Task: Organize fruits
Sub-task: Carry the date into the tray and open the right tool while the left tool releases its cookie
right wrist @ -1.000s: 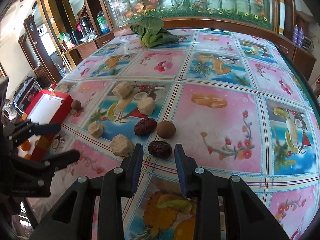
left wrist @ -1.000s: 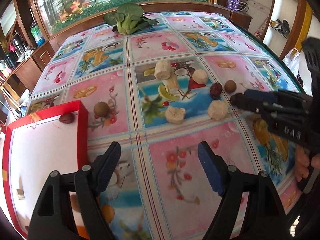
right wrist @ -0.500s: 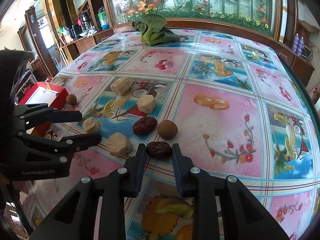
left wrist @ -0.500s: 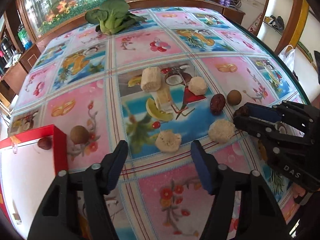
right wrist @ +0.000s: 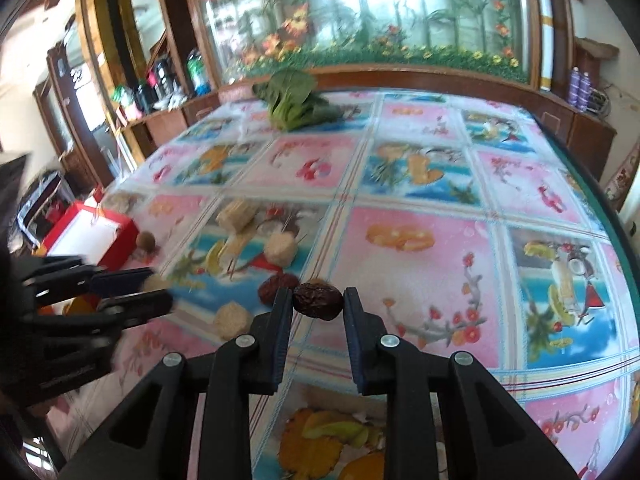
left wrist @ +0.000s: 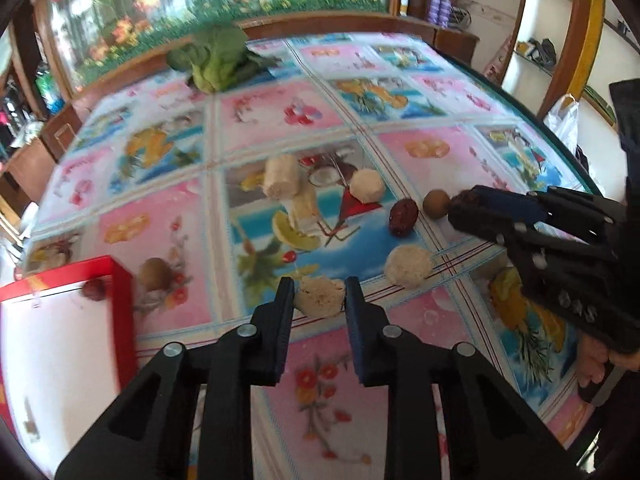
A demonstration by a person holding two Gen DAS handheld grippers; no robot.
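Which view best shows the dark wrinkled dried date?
The right wrist view: the dark wrinkled dried date sits centred and close, clamped in the right gripper. In the left wrist view only its tip peeks past that gripper's fingers, far right.

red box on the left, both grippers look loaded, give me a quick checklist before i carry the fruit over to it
1. Left gripper on its piece: ok. Its jaws have just been closing, and the pale crumbly banana chunk now sits pressed between the pads.
2. Right gripper on its piece: ok, clamped on the dark wrinkled dried date.
3. Both pieces lifted off the fruit-print tablecloth: cannot tell.
4. Room in the red-rimmed box with white floor: ok. Only one small dark fruit shows near its far corner.
5. Path to the box: not ok yet. A small round brown fruit lies just outside its wall.
6. Grippers apart from each other: ok.
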